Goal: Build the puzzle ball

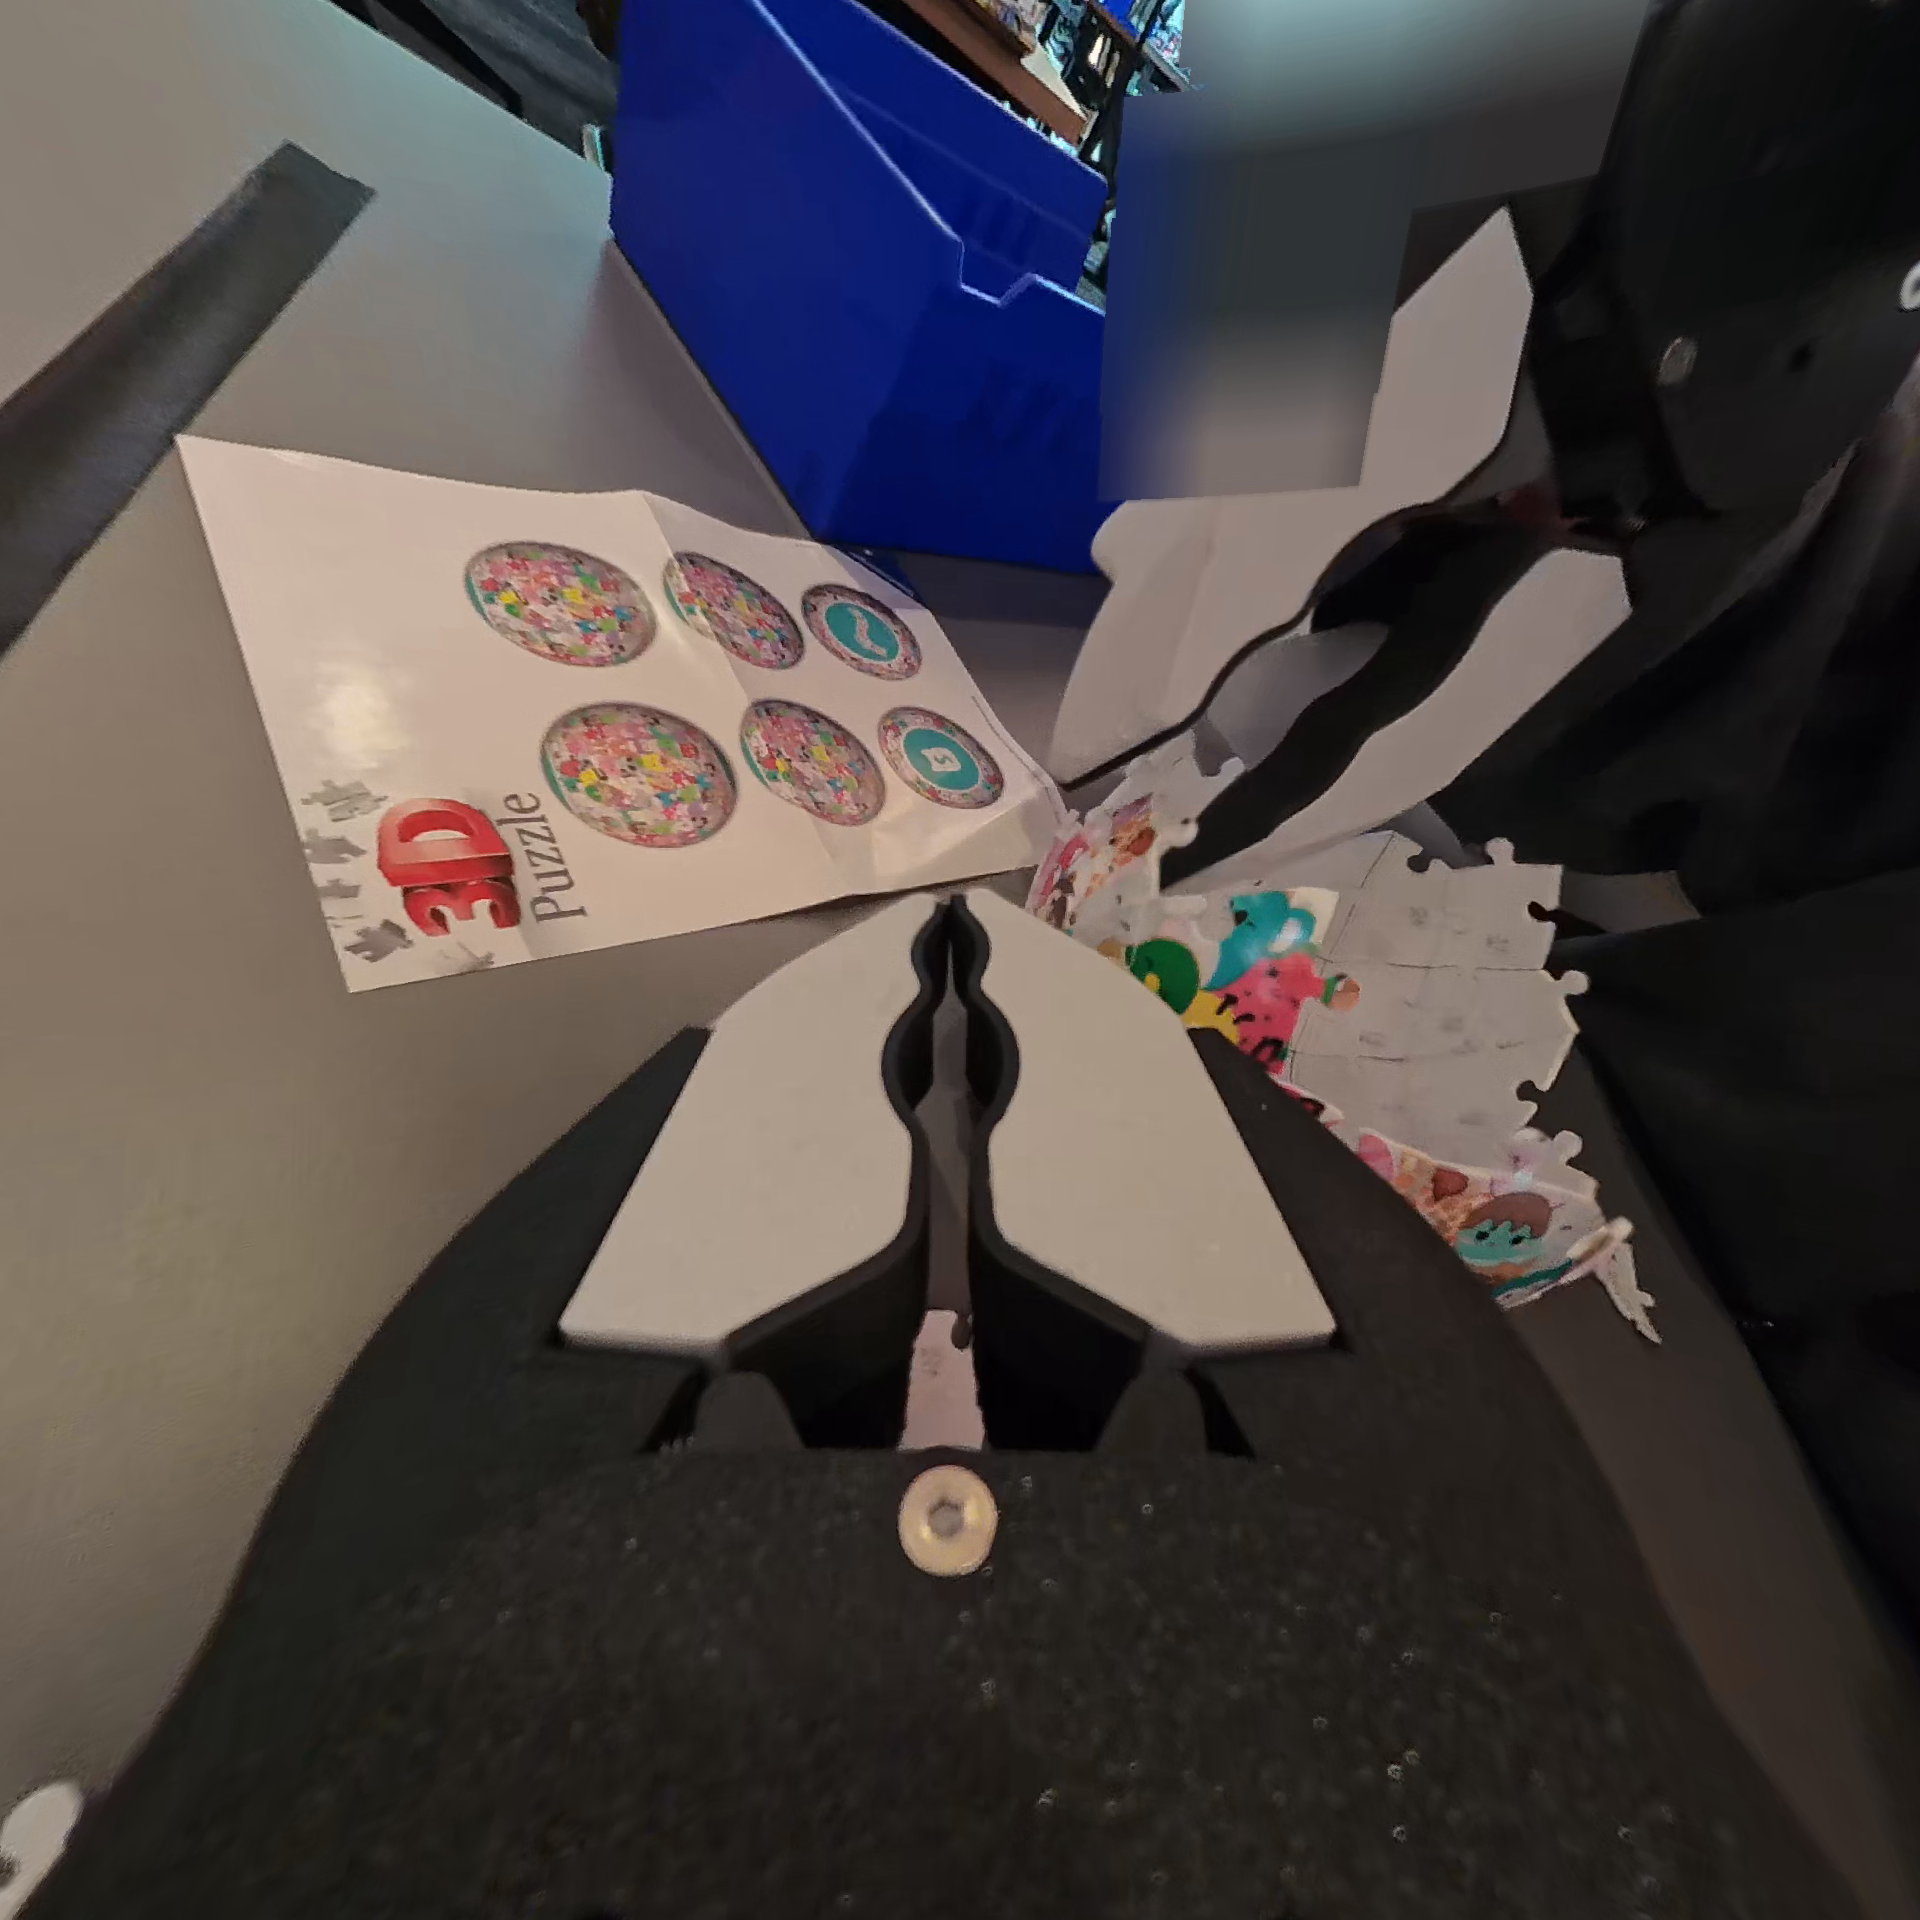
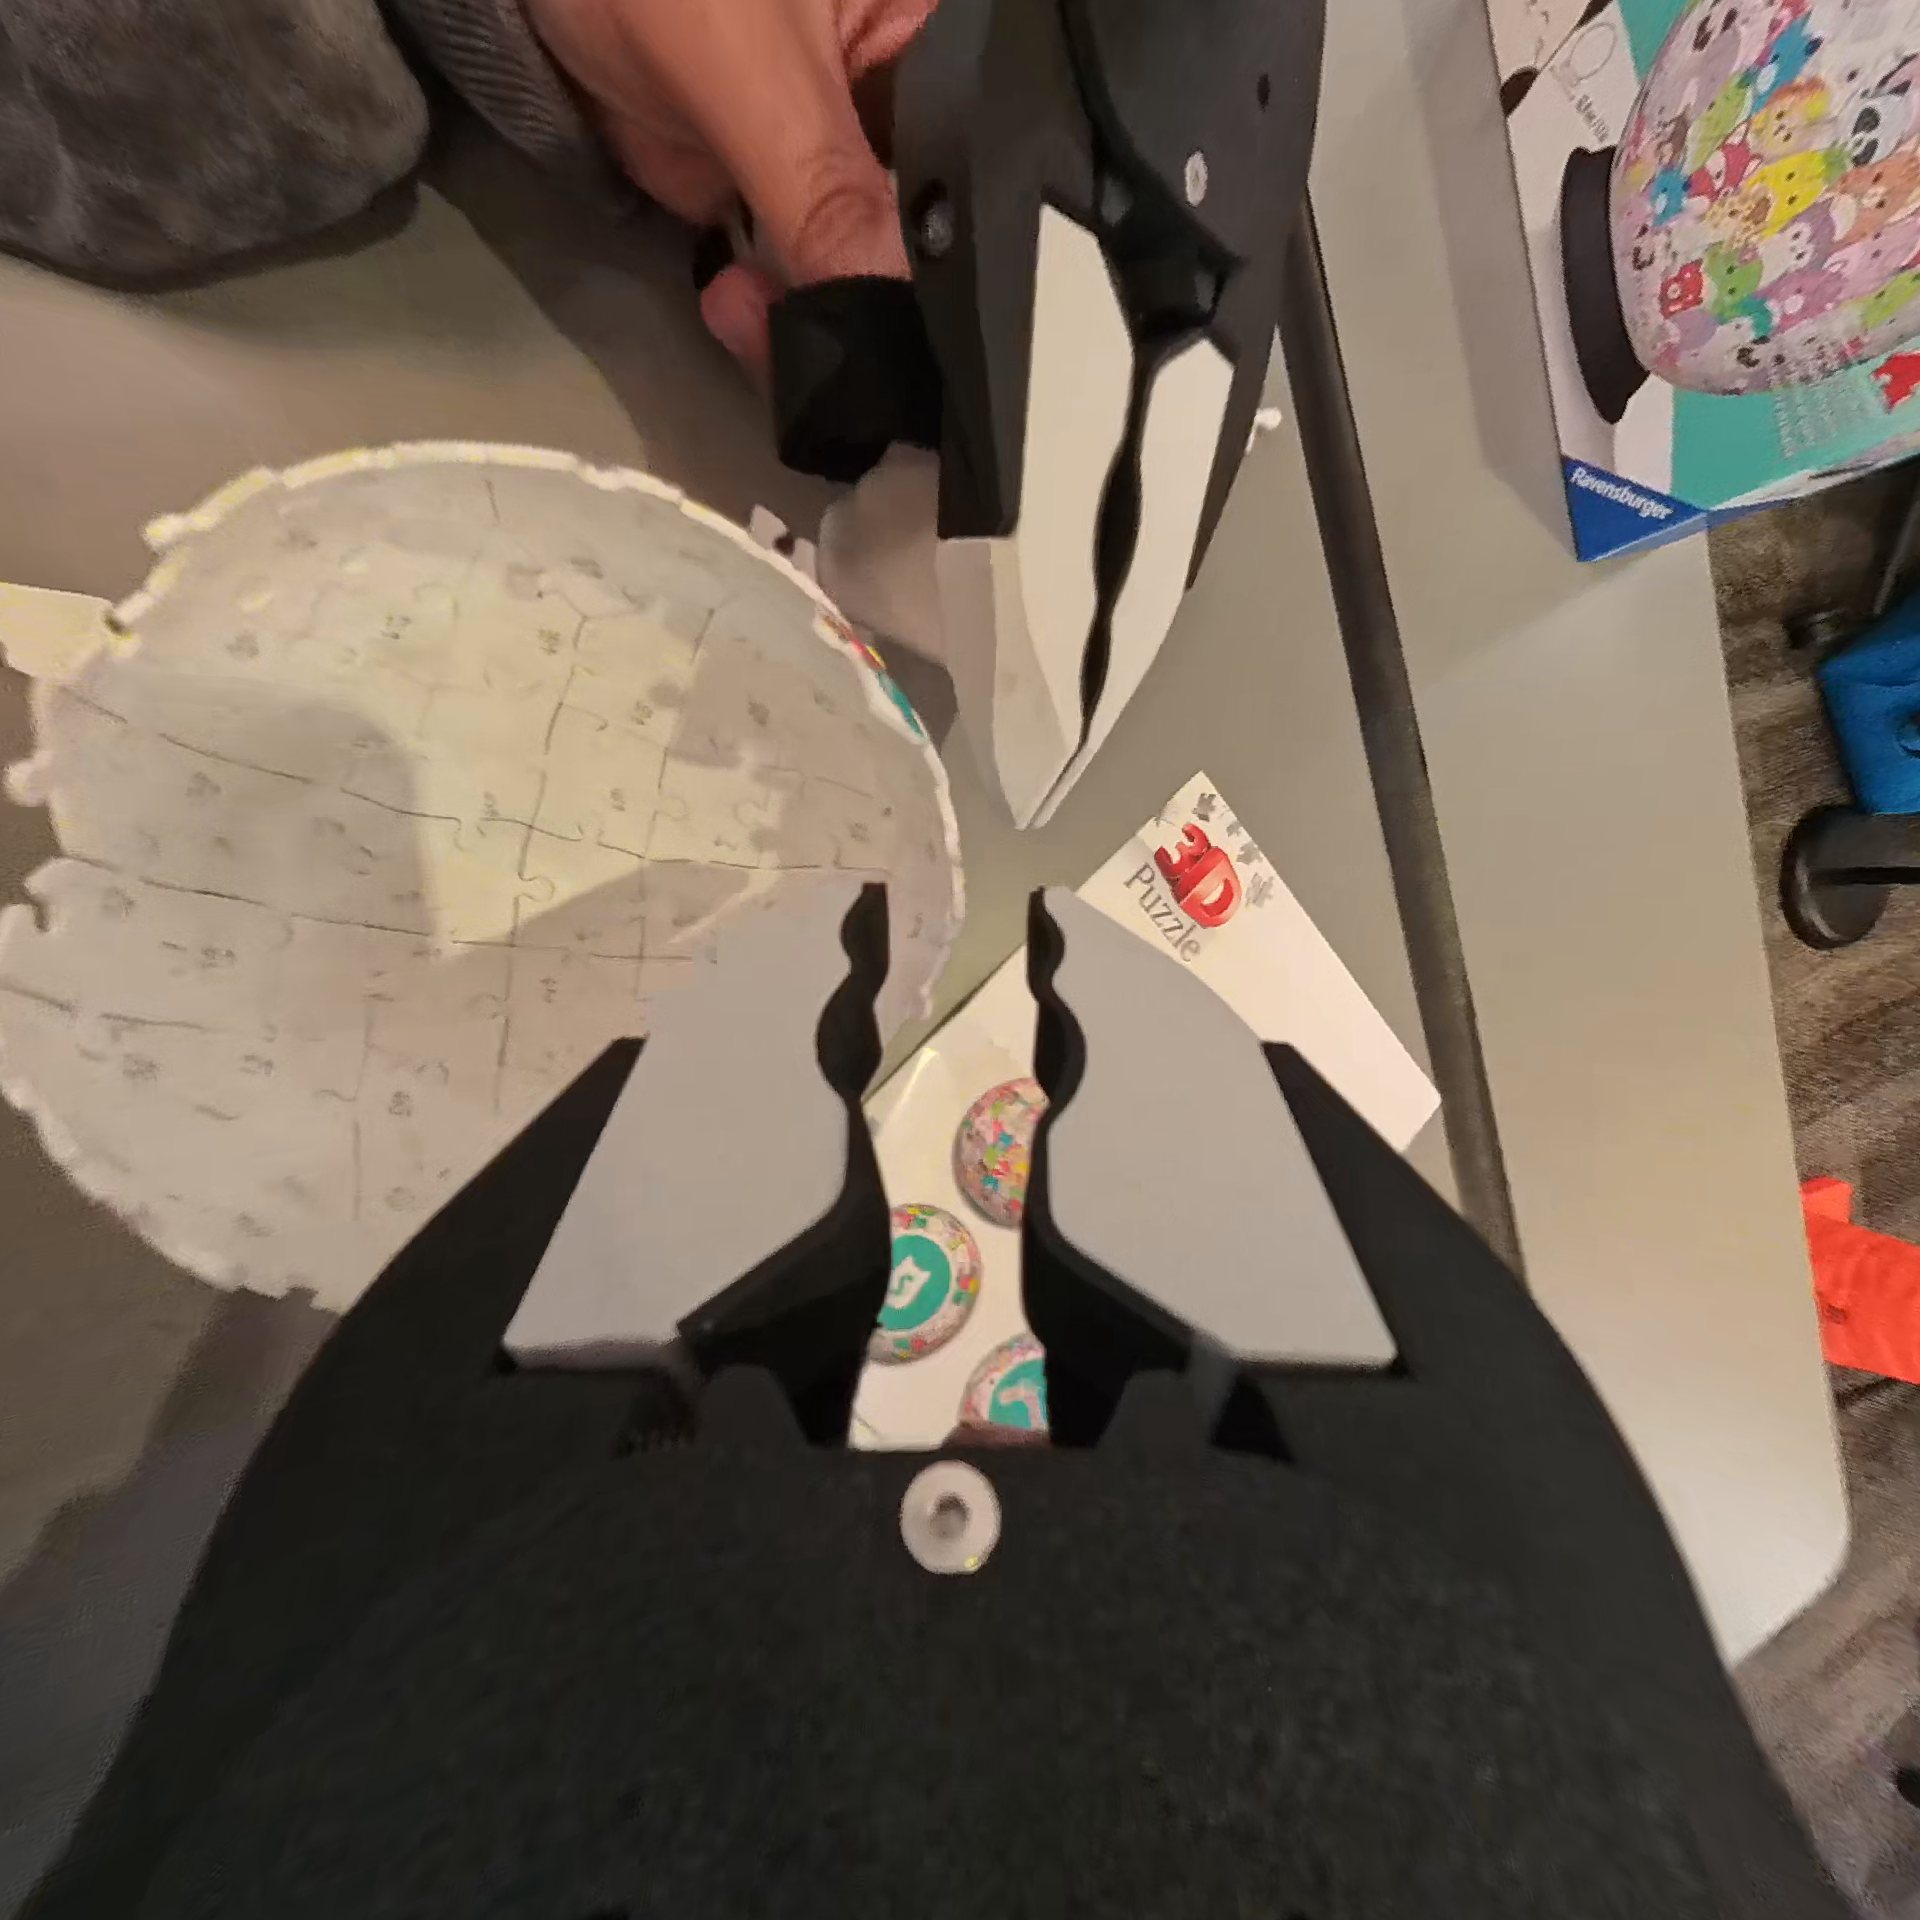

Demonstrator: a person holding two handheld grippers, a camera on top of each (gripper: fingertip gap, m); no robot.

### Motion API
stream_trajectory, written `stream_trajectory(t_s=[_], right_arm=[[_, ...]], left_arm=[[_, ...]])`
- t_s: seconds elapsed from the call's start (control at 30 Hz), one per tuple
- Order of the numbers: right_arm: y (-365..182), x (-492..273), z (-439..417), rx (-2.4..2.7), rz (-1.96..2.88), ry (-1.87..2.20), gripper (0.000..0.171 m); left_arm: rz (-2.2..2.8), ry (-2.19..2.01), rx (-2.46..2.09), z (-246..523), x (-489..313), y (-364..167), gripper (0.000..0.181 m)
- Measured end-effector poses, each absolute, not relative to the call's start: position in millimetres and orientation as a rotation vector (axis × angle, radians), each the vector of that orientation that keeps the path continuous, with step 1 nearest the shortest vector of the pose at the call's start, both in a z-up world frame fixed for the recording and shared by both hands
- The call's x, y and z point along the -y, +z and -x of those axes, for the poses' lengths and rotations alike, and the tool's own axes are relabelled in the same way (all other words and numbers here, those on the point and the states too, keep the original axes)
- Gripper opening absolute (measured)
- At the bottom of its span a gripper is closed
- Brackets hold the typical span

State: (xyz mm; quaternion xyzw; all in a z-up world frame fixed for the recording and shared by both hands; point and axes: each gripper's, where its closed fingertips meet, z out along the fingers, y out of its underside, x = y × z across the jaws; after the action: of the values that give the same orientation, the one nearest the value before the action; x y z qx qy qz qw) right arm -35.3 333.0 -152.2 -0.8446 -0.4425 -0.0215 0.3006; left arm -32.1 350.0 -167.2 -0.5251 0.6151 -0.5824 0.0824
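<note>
Because the half-built puzzle ball (image 2: 416, 831) sits on the table (image 2: 1610, 831) as an open shell, pale inner side up, I keep it at my left where I can reach its rim. My right gripper (image 2: 951, 904) hangs just beside that rim, fingers narrowly apart and gripping nothing. My left gripper (image 2: 1049, 790), pressed closed on nothing I can see, points down near it. The instruction sheet (image 2: 1278, 997) lies flat beneath for checking, and the puzzle box (image 2: 1714, 260) stands farther right.
</note>
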Motion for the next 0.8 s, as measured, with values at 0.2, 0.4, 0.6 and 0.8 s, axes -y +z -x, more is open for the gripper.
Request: stream_trajectory(t_s=[0.2, 0.4, 0.6, 0.8], right_arm=[[-158.4, -338.3, 39.8, 1.257, 2.236, -0.145, 0.019], [-159.8, -341.6, 42.3, 1.275, 2.208, -0.198, 0.006], [-160.4, -341.5, 42.9, 1.276, 2.193, -0.207, 0.005], [-160.8, -341.7, 43.2, 1.254, 2.206, -0.176, 0.005]], left_arm=[[1.565, -1.721, -1.890, 33.6, -344.5, -171.1, 0.000], [1.564, -1.706, -1.915, 34.6, -341.3, -173.3, 0.000], [1.573, -1.703, -1.918, 34.5, -340.9, -174.5, 0.000], [1.570, -1.694, -1.915, 34.7, -341.3, -174.3, 0.000]])
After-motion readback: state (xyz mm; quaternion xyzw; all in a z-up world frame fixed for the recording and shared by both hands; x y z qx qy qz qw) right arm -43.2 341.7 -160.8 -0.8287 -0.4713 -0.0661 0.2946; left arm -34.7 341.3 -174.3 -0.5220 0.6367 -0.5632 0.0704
